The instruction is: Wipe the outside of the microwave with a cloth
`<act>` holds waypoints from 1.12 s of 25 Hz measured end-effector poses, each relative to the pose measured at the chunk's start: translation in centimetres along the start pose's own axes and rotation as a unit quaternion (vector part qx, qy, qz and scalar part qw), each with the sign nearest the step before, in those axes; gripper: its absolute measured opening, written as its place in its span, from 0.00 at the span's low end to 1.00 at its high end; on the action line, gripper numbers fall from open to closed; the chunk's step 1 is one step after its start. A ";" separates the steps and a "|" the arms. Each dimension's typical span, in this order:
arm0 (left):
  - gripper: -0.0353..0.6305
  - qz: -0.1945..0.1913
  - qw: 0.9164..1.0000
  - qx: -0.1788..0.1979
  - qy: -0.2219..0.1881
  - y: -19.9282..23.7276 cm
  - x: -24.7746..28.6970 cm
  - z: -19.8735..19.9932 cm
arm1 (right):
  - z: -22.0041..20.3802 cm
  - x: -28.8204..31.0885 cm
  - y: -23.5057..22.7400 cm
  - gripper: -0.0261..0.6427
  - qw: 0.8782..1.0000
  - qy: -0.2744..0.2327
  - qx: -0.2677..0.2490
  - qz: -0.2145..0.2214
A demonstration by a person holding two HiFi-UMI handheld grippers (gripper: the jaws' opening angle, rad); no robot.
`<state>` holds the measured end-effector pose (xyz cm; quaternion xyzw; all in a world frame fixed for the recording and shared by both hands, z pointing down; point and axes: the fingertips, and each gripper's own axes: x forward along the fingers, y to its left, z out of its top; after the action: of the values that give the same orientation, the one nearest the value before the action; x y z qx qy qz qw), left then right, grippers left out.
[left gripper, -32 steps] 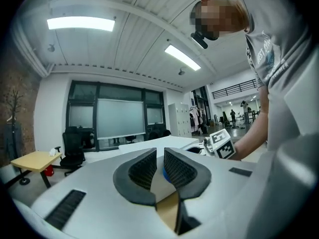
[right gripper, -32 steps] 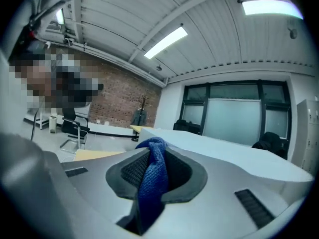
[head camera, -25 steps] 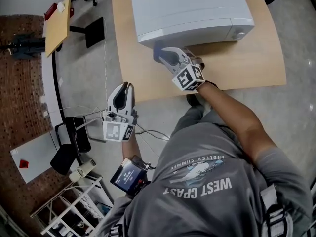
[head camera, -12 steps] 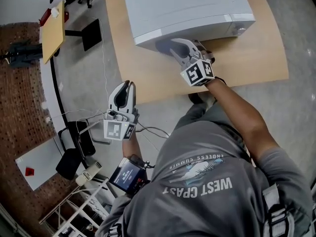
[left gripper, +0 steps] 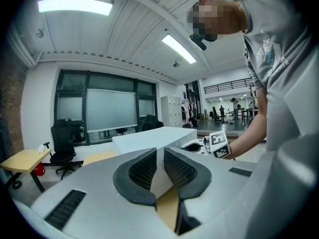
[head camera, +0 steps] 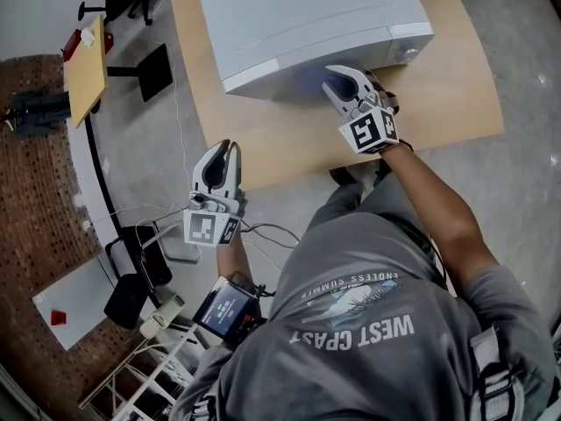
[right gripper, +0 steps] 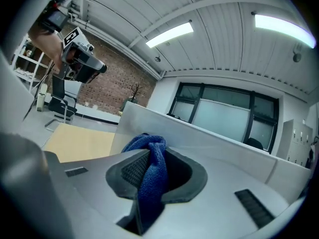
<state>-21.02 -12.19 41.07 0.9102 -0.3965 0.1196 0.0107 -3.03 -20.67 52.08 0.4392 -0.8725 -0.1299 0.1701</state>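
Nubbly blue cloth (right gripper: 150,169) seemingly touching boxy microwave (head camera: 307,20).

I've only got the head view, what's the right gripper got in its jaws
Observer: A blue cloth. The right gripper is clamped on it.
Operator: And the left one, anything in it?
Observer: No. The left gripper is shut and empty.
Operator: Is the cloth on the microwave?
Observer: It bunches ahead of the jaws, right by the microwave wall. I can't tell whether it touches.
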 end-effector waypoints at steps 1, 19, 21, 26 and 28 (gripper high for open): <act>0.15 -0.001 1.000 0.000 0.000 -0.1 0.3 0.1 | -0.4 -0.5 -0.6 0.15 1.000 0.004 0.002 -0.005; 0.15 -0.017 1.000 -0.006 -0.016 -2.3 5.2 1.6 | -6.8 -7.1 -8.5 0.15 0.992 0.086 0.016 -0.085; 0.15 -0.019 1.000 -0.007 -0.018 -2.5 5.6 1.8 | -7.2 -7.6 -9.1 0.15 0.991 0.093 0.010 -0.092; 0.15 -0.025 0.999 -0.009 -0.022 -3.2 6.8 2.4 | -7.1 -8.6 -10.3 0.15 0.990 0.099 0.017 -0.100; 0.15 -0.027 0.999 -0.010 -0.024 -3.5 7.3 2.6 | -7.1 -9.1 -10.8 0.15 0.990 0.099 0.021 -0.099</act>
<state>-13.13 -15.32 40.45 0.9232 -0.3726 0.0930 0.0135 12.79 -20.10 52.79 0.5380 -0.8058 -0.0832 0.2329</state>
